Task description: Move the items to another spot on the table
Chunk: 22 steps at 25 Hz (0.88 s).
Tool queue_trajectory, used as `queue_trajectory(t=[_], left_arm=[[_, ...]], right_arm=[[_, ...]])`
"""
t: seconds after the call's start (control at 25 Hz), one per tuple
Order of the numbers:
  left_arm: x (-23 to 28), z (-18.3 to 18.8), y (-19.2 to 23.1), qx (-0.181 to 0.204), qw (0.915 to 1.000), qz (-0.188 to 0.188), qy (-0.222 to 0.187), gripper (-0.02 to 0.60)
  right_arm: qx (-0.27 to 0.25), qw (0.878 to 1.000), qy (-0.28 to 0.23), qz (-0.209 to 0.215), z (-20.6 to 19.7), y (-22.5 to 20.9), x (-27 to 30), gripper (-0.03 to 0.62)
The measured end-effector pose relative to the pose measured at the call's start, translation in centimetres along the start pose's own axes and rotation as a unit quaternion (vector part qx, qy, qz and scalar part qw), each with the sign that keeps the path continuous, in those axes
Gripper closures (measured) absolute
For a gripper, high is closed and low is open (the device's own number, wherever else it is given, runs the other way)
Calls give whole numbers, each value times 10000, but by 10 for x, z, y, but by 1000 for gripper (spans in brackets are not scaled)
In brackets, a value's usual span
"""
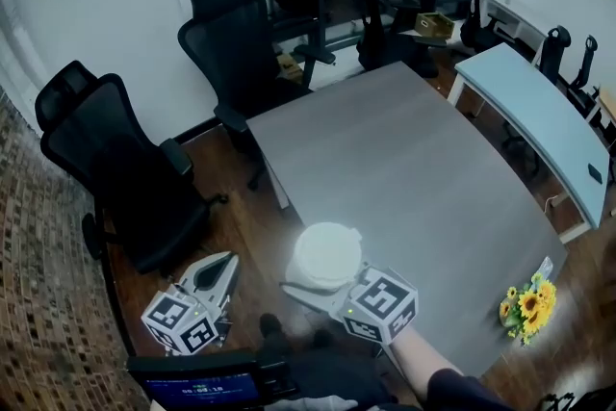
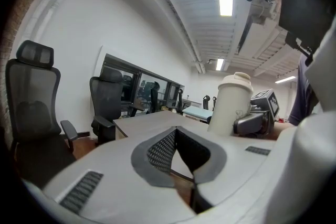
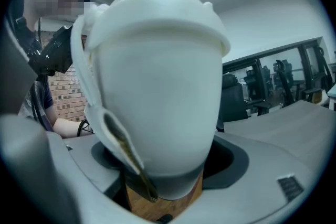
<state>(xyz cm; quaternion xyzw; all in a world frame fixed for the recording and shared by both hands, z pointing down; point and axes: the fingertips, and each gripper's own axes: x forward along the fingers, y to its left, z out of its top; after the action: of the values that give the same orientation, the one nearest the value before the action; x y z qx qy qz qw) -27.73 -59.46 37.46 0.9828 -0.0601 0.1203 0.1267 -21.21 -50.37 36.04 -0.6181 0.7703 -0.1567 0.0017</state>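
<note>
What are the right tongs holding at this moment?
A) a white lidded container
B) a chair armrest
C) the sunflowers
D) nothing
A: the white lidded container sits clamped between the right tongs, while the sunflowers lie apart on the table.

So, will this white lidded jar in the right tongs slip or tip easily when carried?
The white jar looks smooth and rounded, so it may slip in the right tongs. It stands tall above the grip, so it could tip if jolted.
</note>
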Motion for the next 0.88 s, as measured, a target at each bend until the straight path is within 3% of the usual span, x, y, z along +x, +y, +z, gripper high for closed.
queue_trajectory(t=[0.48, 0.88], left_arm=[[6, 22, 102, -118, 9989, -438, -74, 569], [3, 27, 140, -122, 9953, -963, 71, 569]], right_arm=[[-106, 9982, 107, -586, 22, -5, 89, 191], [-275, 9939, -51, -1068, 40, 0, 134, 191]])
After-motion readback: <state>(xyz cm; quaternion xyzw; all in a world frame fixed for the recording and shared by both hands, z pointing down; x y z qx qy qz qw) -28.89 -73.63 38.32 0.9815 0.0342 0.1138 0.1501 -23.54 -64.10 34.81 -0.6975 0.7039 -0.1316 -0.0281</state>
